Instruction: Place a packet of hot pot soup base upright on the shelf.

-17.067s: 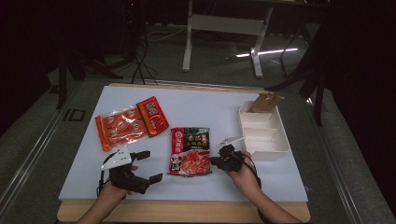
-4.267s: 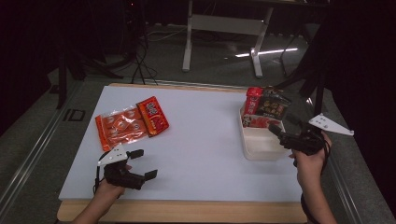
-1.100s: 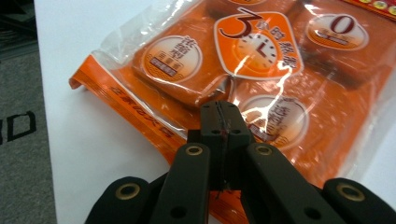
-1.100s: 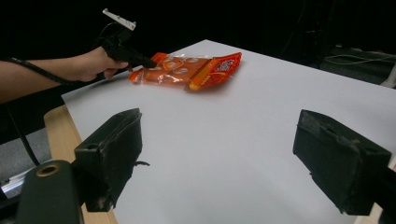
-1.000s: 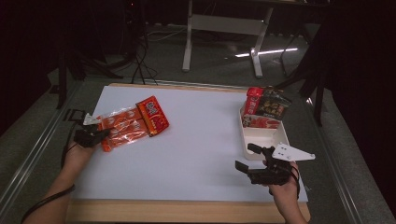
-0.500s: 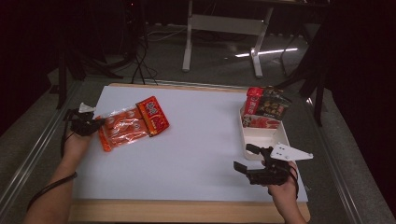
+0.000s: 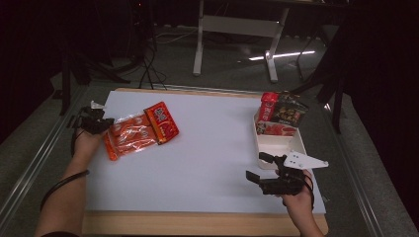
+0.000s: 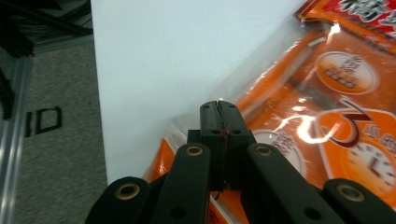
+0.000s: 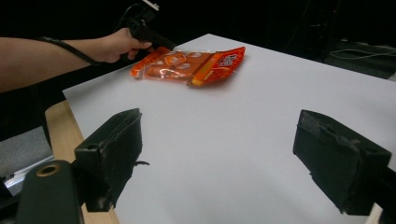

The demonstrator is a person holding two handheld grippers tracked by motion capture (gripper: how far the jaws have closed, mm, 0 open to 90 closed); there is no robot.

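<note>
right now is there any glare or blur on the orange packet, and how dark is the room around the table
Left gripper view: white glare streaks across the orange packet, print near the shut left gripper soft. High view: table evenly lit, surroundings nearly black. Right gripper view: near jaws blurred, packet sharp.

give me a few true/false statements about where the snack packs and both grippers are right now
1. The left gripper has its jaws shut at the edge of the orange snack pack. True.
2. The right gripper is clamped on a pack. False: its jaws stand wide open over the bare white table top, with nothing between them.
3. The white tray holds packs at its far end. True: a red pack and a dark pack stand there.
4. The orange snack pack lies inside the white tray. False: it lies on the table's left side, far from the tray.
5. The right gripper sits near the table's front edge, beside the tray. True.
</note>
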